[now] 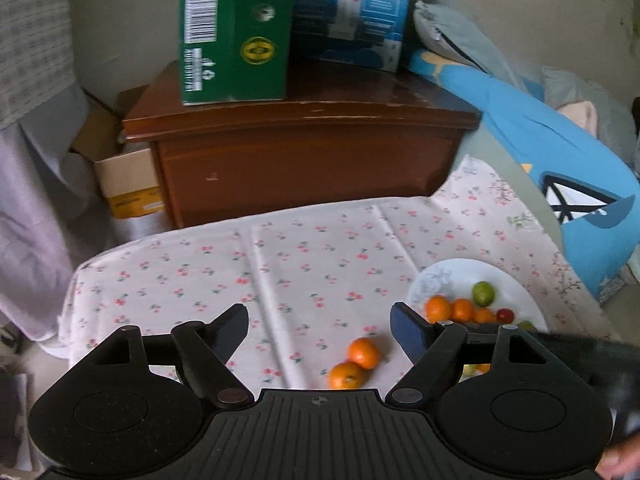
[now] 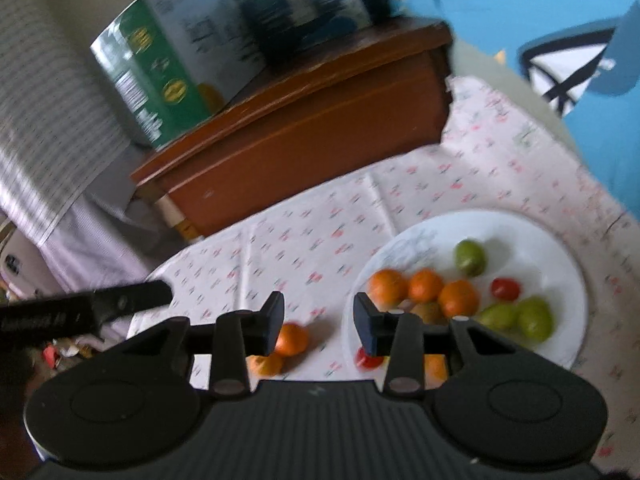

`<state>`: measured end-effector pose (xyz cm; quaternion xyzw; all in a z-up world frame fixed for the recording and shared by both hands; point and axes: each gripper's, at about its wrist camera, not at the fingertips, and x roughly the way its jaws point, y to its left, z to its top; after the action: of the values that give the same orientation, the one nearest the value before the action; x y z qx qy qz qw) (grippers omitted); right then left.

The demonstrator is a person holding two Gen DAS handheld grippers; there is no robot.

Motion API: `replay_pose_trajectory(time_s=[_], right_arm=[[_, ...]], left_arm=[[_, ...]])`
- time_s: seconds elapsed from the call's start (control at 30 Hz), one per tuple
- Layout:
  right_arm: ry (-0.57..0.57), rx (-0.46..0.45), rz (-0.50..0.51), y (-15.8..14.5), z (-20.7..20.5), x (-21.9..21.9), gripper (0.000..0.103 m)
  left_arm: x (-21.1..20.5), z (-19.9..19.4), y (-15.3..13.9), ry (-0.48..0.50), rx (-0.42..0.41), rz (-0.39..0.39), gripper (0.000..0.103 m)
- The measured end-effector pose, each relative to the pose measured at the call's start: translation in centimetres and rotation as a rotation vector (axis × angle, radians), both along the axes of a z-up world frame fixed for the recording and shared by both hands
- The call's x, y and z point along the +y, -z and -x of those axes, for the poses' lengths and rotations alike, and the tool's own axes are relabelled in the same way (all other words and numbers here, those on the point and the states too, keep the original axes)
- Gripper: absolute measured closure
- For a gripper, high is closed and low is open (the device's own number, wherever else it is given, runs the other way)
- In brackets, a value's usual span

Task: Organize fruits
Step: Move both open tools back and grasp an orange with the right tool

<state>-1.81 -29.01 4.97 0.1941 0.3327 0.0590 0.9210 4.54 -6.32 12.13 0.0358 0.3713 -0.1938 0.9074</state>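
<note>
A white plate [image 1: 452,272] [image 2: 540,248] on the flowered cloth [image 1: 280,264] holds several oranges [image 2: 386,288], green fruits [image 2: 534,318] and small red tomatoes [image 2: 505,289]. Two loose oranges [image 1: 363,353] [image 2: 292,339] lie side by side on the cloth just left of the plate. My left gripper [image 1: 320,316] hangs above the cloth with its jaws wide open and empty; the loose oranges show below the gap. My right gripper [image 2: 319,308] is open more narrowly, also empty, over the cloth between the loose oranges and the plate's left rim.
A brown wooden cabinet [image 1: 304,160] stands behind the cloth, carrying a green box [image 1: 236,32] and a blue box [image 1: 352,12]. A blue plush cushion [image 1: 560,160] lies to the right. A cardboard box [image 1: 128,184] sits on the floor at the left.
</note>
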Motion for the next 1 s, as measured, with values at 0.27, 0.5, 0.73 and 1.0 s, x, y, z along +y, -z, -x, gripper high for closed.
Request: replay_pose_trajectory(time_s=[0.27,0.5,0.73,1.0], right_arm=[[-0.106,0.042,0.037,3.0,0.5,4.7,0.063],[-0.14,0.065,0.077,5.4,-0.5,7.1,0.063],[-0.108,0.074,0.083,6.2,-2.1,7.7,0.063],[-0.103,0.086,0.108,7.0,-3.0,8.7,0.063]], left_arm=[[1.6,-1.1,0.6,-0.066,0.039,0.017,0.024],[2.1,-1.8,0.6,-0.106,0.039,0.01,0.024],[1.8,-1.8,0.7,-0.106,0.034,-0.004,0.024],[1.4,-2.1,1.3,-0.108,0.041,-0.022,0.024]])
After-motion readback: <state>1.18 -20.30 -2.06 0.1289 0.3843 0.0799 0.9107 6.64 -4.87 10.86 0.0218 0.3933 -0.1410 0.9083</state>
